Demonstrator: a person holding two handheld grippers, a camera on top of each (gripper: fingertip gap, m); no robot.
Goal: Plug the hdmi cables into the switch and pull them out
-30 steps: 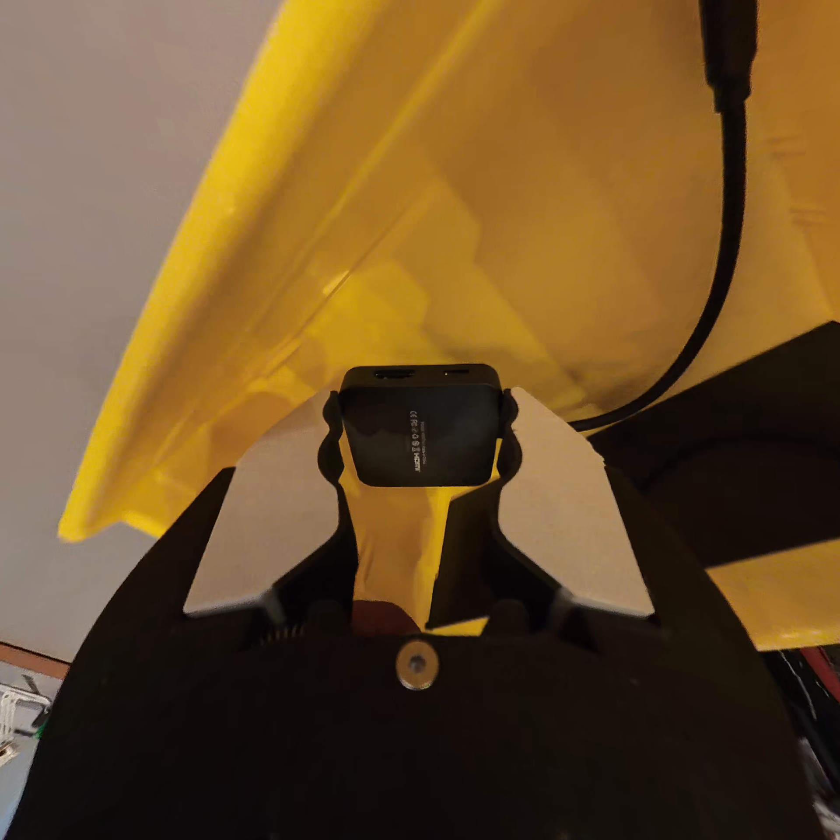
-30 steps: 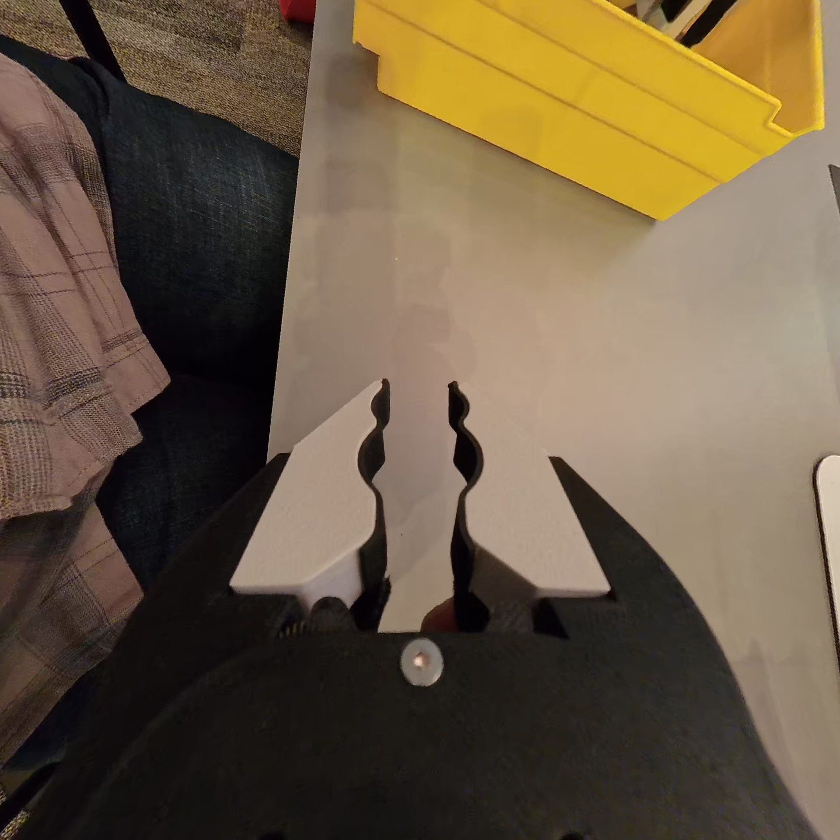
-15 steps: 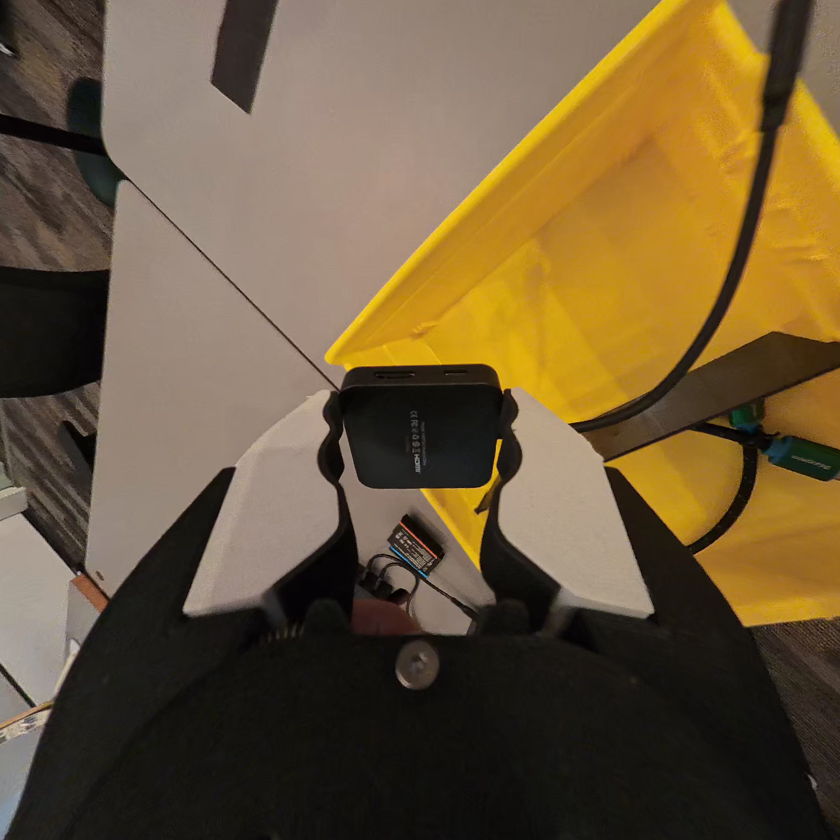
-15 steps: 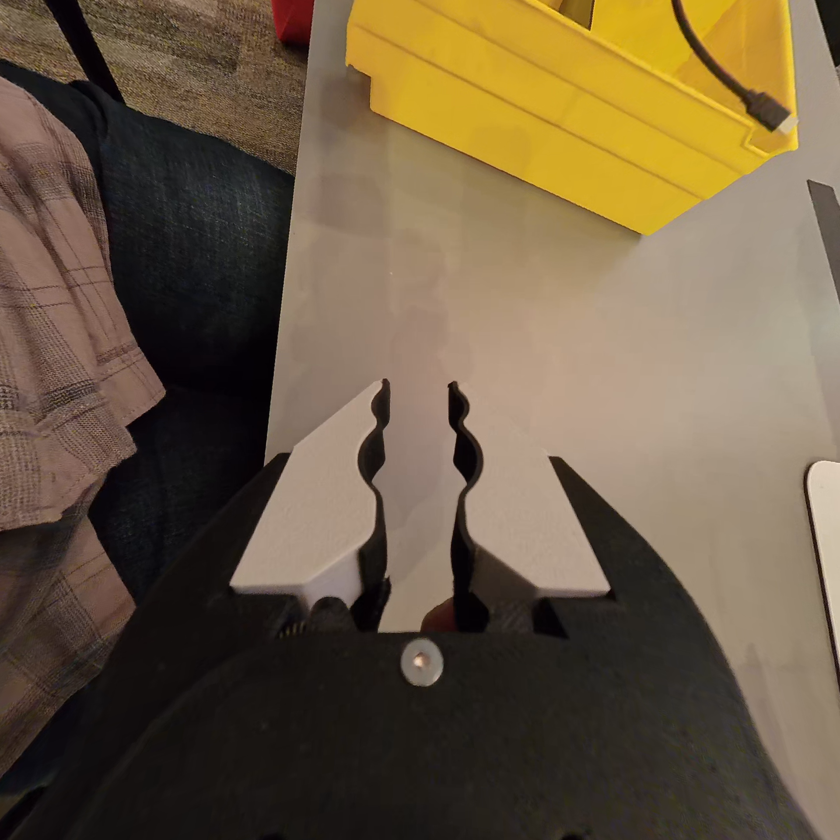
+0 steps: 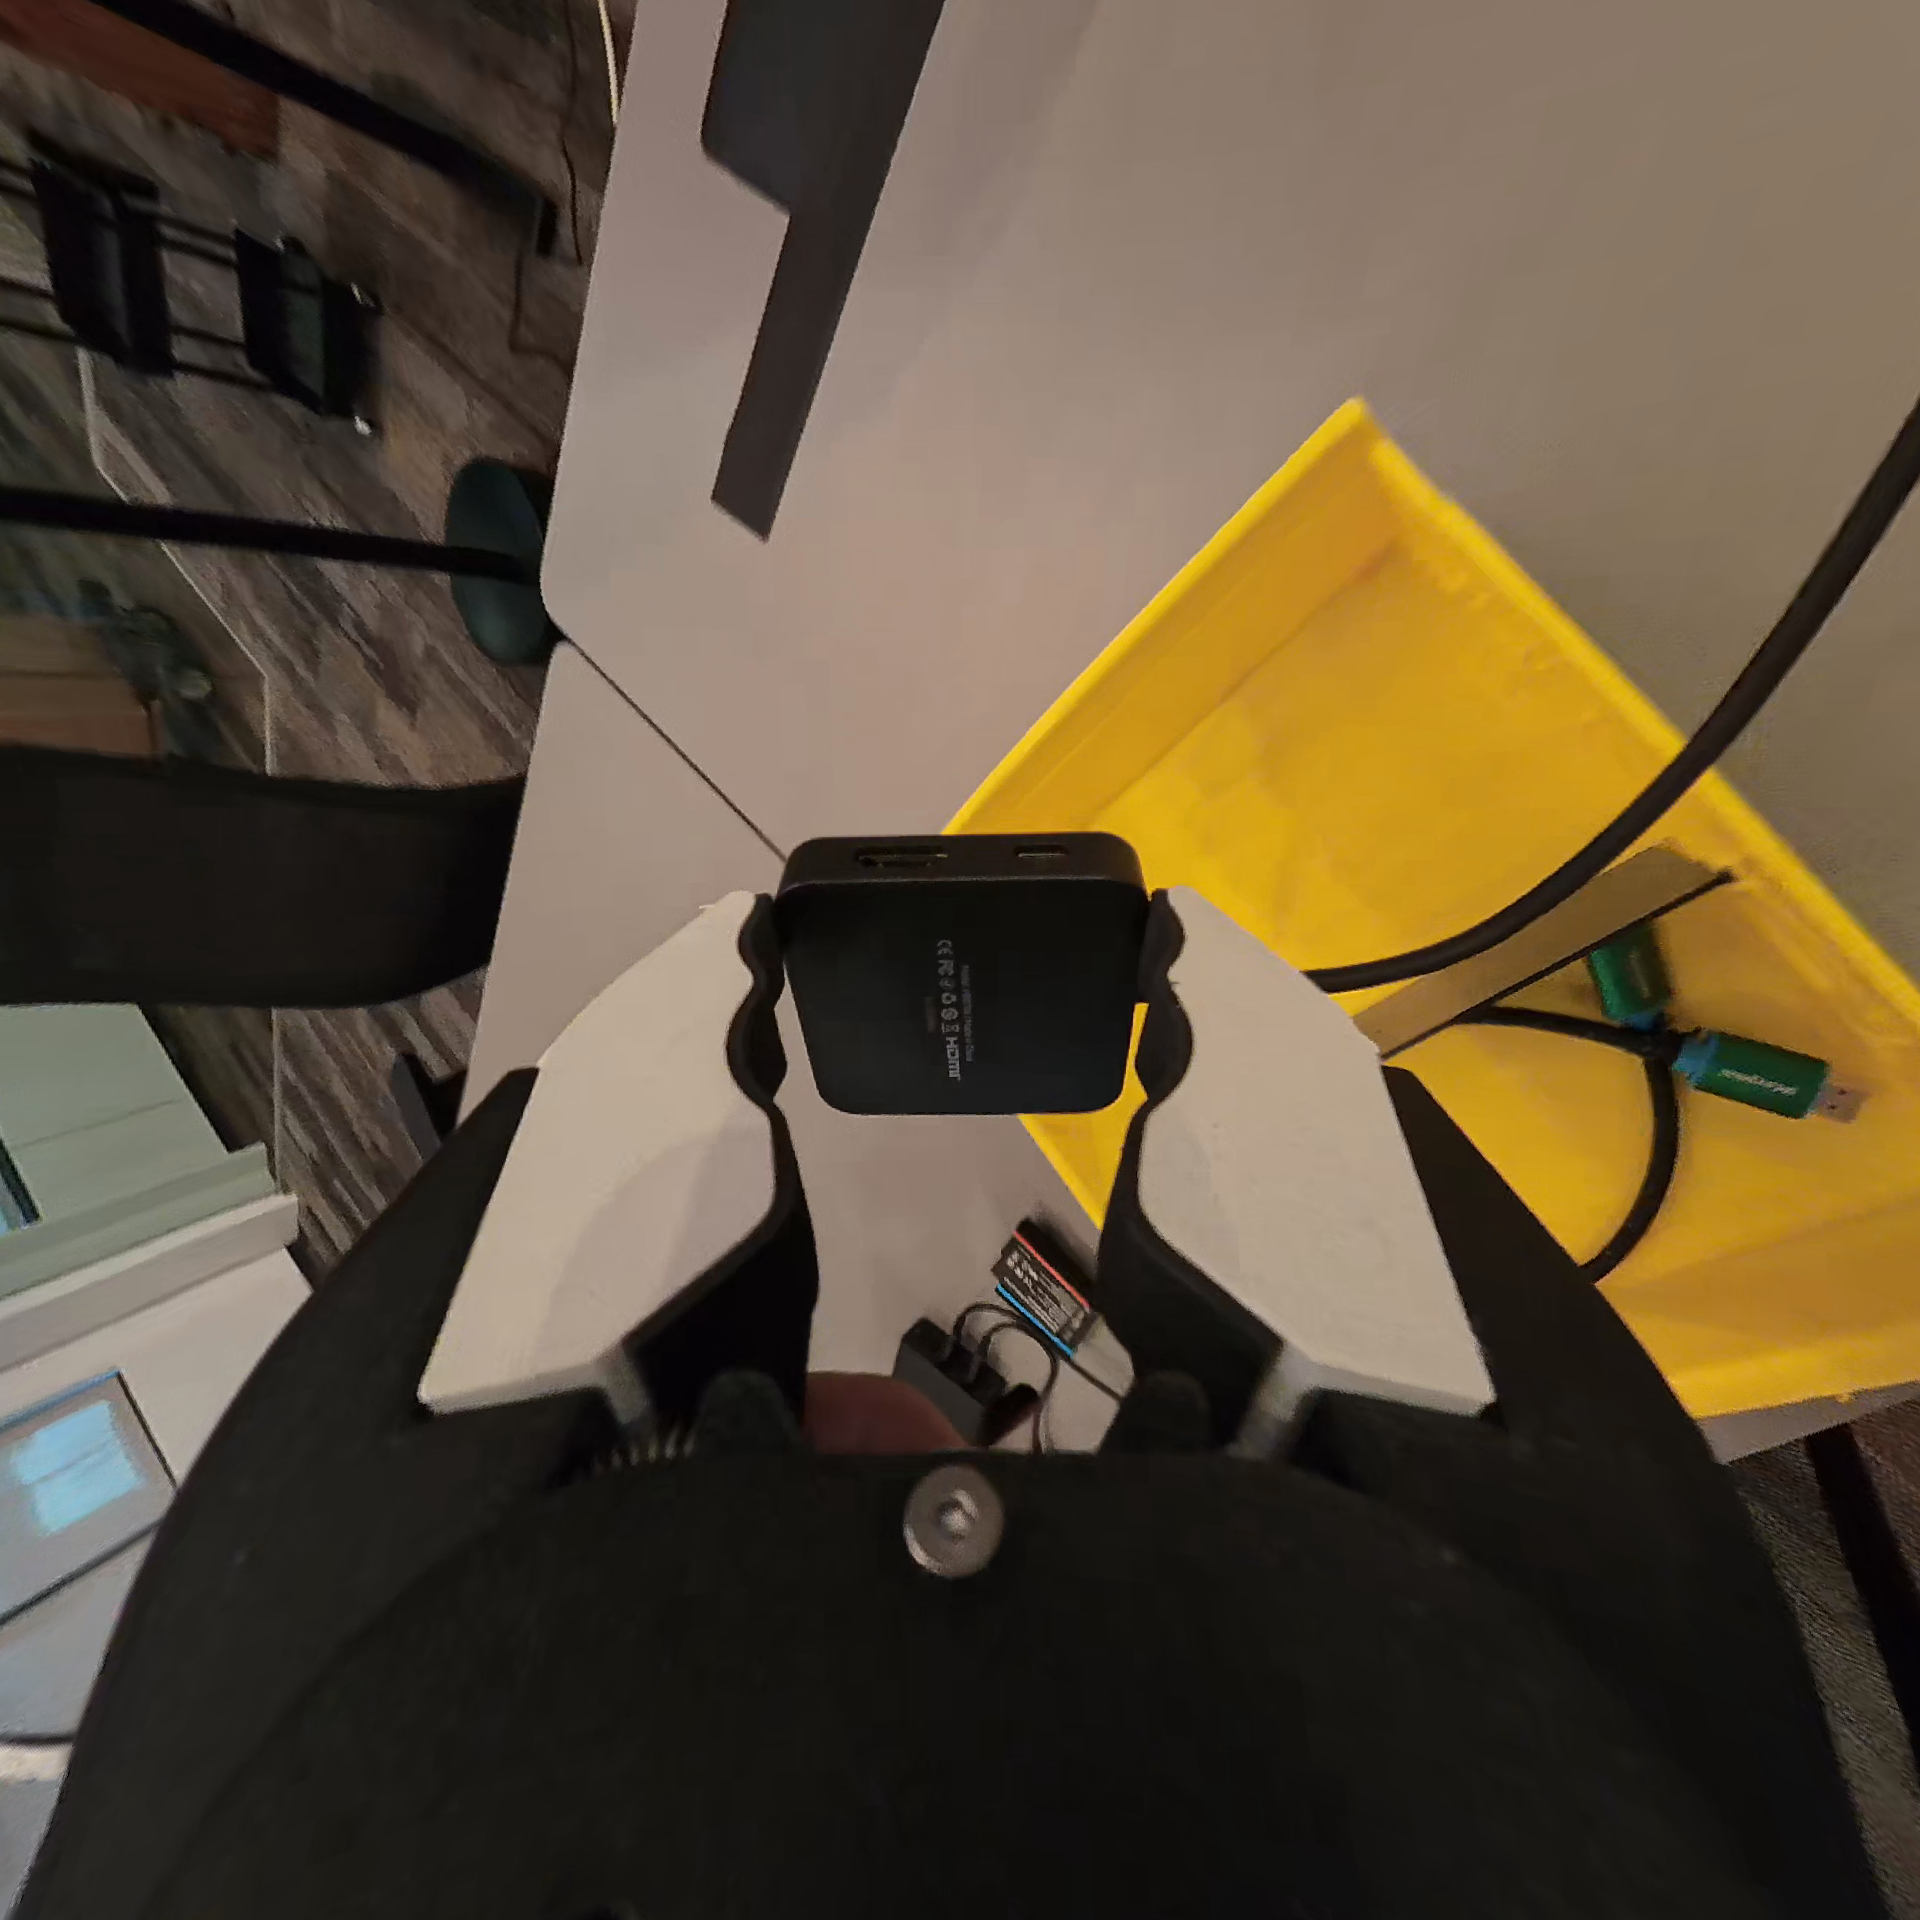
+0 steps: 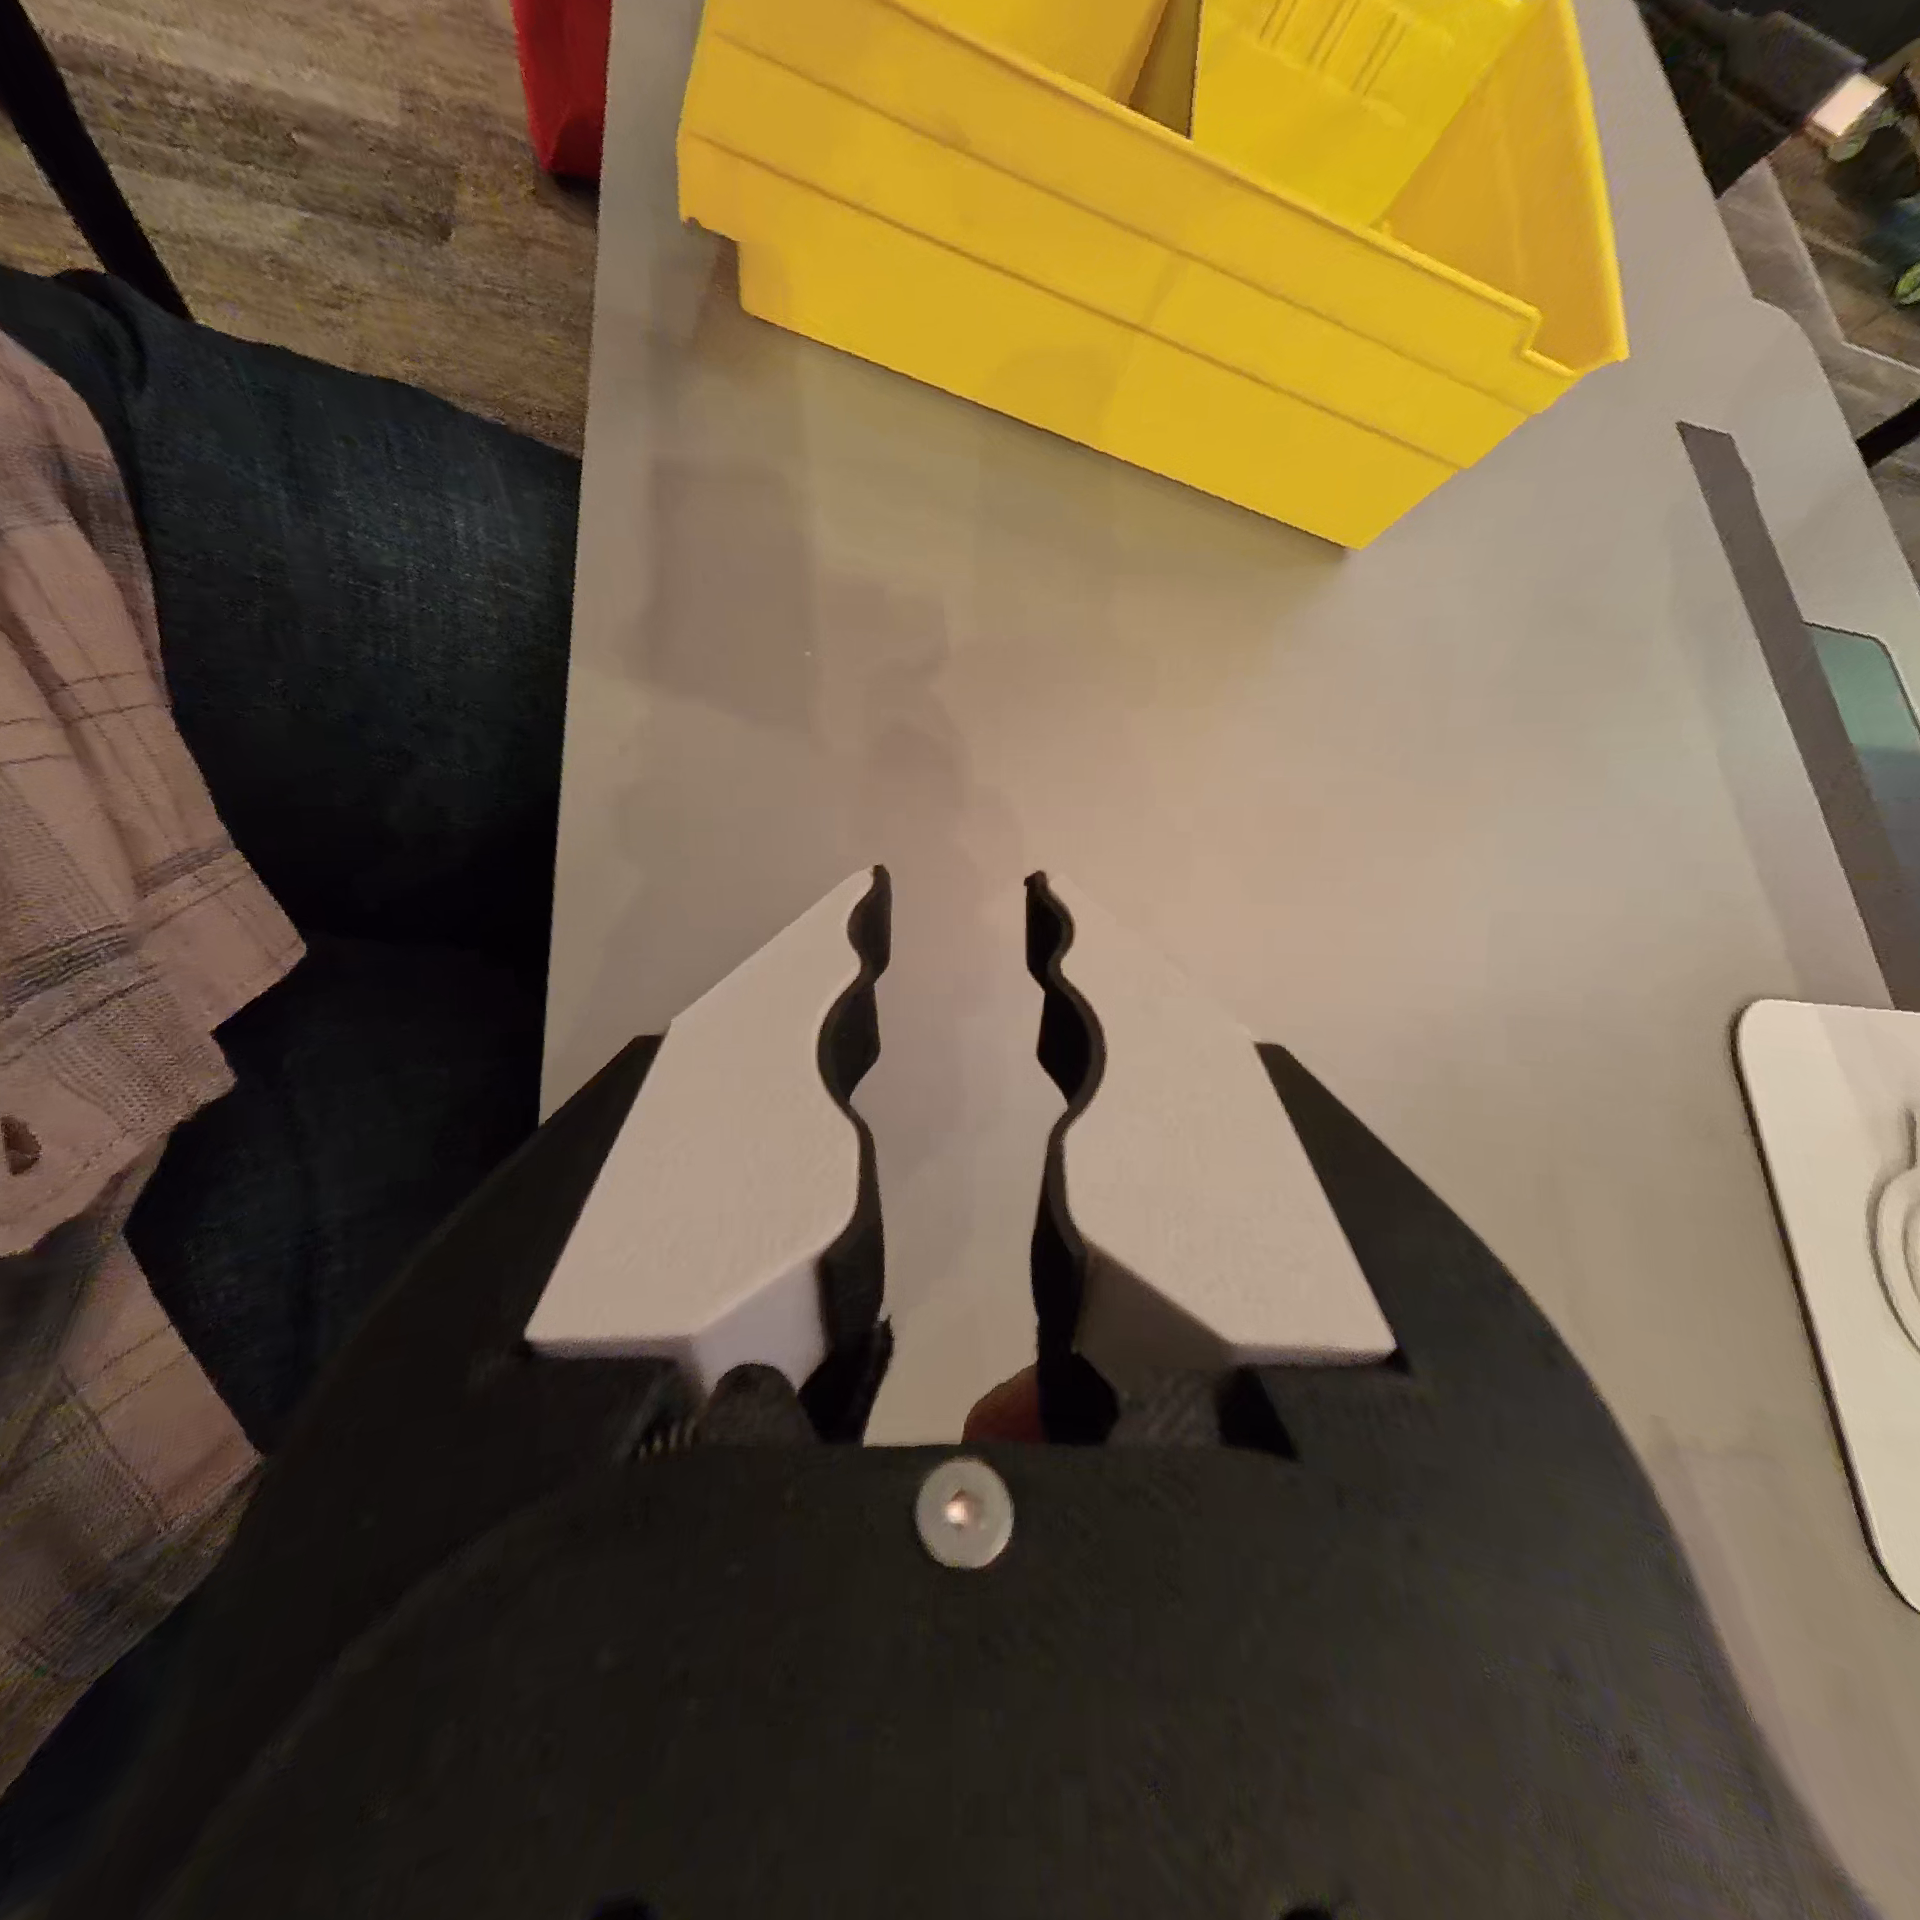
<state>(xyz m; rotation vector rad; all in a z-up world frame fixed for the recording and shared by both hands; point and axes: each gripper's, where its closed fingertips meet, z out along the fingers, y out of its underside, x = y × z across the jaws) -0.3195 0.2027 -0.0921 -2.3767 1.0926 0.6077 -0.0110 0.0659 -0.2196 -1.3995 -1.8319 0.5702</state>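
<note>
Switch (image 5: 961, 982), small, flat, square and black, is pinched by its two side edges between the white fingertips of the left gripper (image 5: 961, 935) and held in the air above the grey table (image 5: 1195, 312). Two empty ports are seen on its far edge; no cable is plugged into them. Behind and to the right lies a yellow bin (image 5: 1351, 790), inside which a black cable with green and blue plug housings (image 5: 1745, 1075) rests on the floor of the bin. A second thick black cable (image 5: 1621, 821) is seen arching out of the bin and off the top right of the frame; its plug is not shown.

In the right wrist view, the right gripper (image 6: 956, 883) is held over the bare table (image 6: 1351, 831), its fingers parted by a narrow gap and nothing between them, well short of the bin (image 6: 1091, 312).

The switch is judged to be picked up only; every plugging and every pulling out is left to do.
</note>
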